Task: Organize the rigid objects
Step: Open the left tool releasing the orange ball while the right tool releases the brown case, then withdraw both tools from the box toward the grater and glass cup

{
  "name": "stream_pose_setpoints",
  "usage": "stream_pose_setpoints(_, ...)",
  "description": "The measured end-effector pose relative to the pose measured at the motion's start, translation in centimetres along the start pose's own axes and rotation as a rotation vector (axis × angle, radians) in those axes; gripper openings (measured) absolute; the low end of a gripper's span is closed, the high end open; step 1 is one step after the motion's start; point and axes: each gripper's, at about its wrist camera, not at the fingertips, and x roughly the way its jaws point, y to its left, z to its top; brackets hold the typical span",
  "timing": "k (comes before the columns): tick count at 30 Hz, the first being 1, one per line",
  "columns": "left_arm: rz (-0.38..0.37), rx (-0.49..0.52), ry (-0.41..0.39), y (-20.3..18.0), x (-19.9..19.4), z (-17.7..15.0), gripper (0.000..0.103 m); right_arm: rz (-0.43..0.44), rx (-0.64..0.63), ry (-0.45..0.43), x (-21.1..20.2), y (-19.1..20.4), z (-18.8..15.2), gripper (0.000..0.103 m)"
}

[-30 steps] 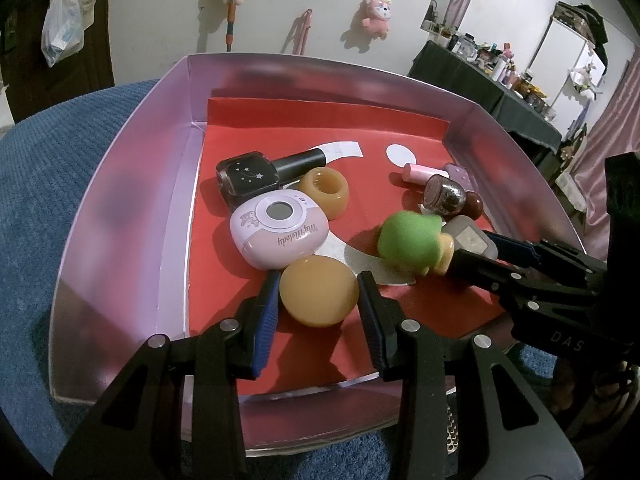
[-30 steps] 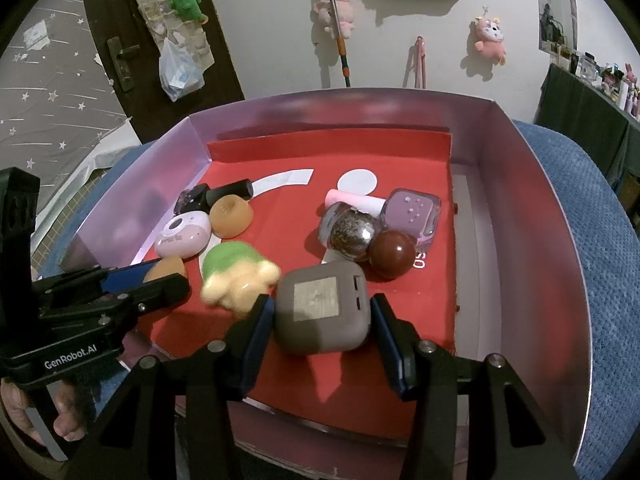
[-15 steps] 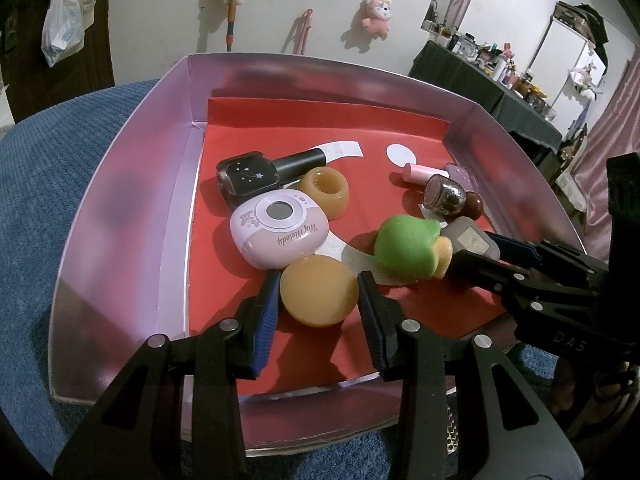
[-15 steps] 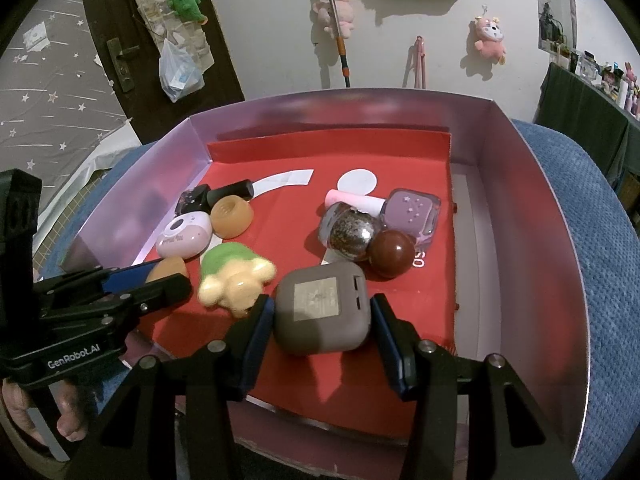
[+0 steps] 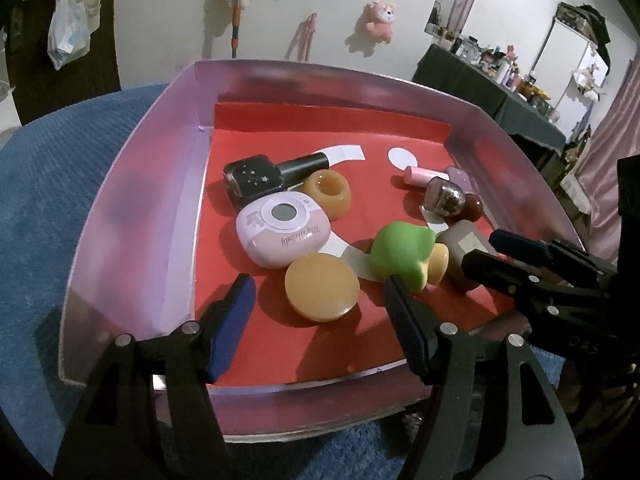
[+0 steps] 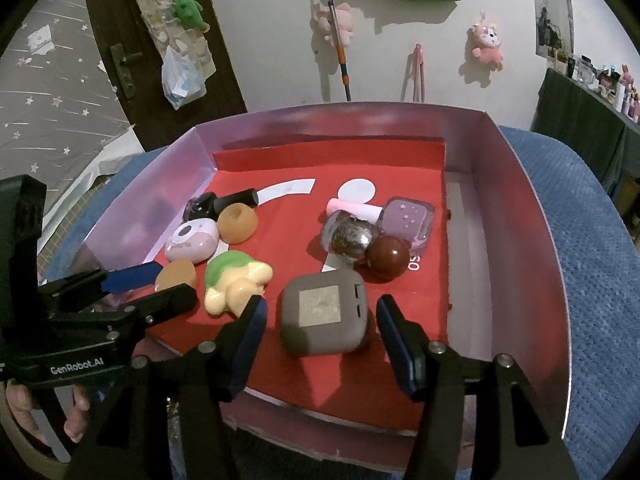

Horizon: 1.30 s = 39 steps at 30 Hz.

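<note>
A pink-walled tray [image 5: 132, 216] with a red floor holds several small objects. My left gripper [image 5: 320, 300] is open, its fingers apart on either side of a flat orange disc [image 5: 322, 286] lying on the floor. My right gripper [image 6: 320, 320] is open around a grey-brown square case [image 6: 324, 314], pads clear of it. A green-and-cream toy [image 5: 404, 254] lies between the two; it also shows in the right wrist view [image 6: 234, 280]. A pink round-cornered case [image 5: 282, 230], an orange ring [image 5: 328, 194] and a black bottle [image 5: 272, 172] lie at the left.
A silver ball [image 6: 350, 238], a brown ball [image 6: 388, 256], a lilac square bottle [image 6: 408, 218] and a pink tube [image 6: 352, 210] cluster at the right of the tray. The tray stands on a blue textured cover [image 5: 48, 200]. Its walls rise on all sides.
Both grippers have opened: the left let go of the orange disc and the right let go of the grey-brown case. Both objects now rest on the tray floor.
</note>
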Motion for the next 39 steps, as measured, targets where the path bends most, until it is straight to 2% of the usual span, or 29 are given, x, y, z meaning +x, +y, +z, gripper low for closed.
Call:
stream_pose_setpoints(15,0.037,0.022,-0.019,-0.7,-1.7,-0.5,0.066,0.022,-0.017,-0.059,-2.6,1.0,-0.5,0.083)
stream_pose_setpoints(17,0.033,0.021,-0.026,-0.7,-2.0,-0.6,0.075,0.027,-0.019,-0.071,-3.1,1.2,-0.5,0.085)
stream_pose_setpoints(21,0.031,0.031,-0.033,-1.0,-2.5,-1.0,0.08,0.031,-0.024,-0.088,-4.0,1.6,-0.7,0.088)
stream_pose_setpoints(23,0.035,0.036,-0.038,-1.1,-2.8,-1.1,0.085,0.023,-0.03,-0.096,-4.4,1.7,-0.9,0.095)
stream_pose_setpoints(27,0.022,0.025,-0.057,-1.0,-3.5,-1.4,0.096,0.02,-0.038,-0.116,-5.2,2.0,-1.1,0.101)
stream_pose_setpoints(32,0.018,0.025,-0.075,-1.2,-4.3,-1.7,0.103,0.024,-0.042,-0.137,-6.2,2.1,-1.4,0.103)
stream_pose_setpoints(39,0.02,0.031,-0.094,-1.7,-5.2,-2.3,0.103,0.036,-0.033,-0.161,-7.4,2.2,-1.8,0.103)
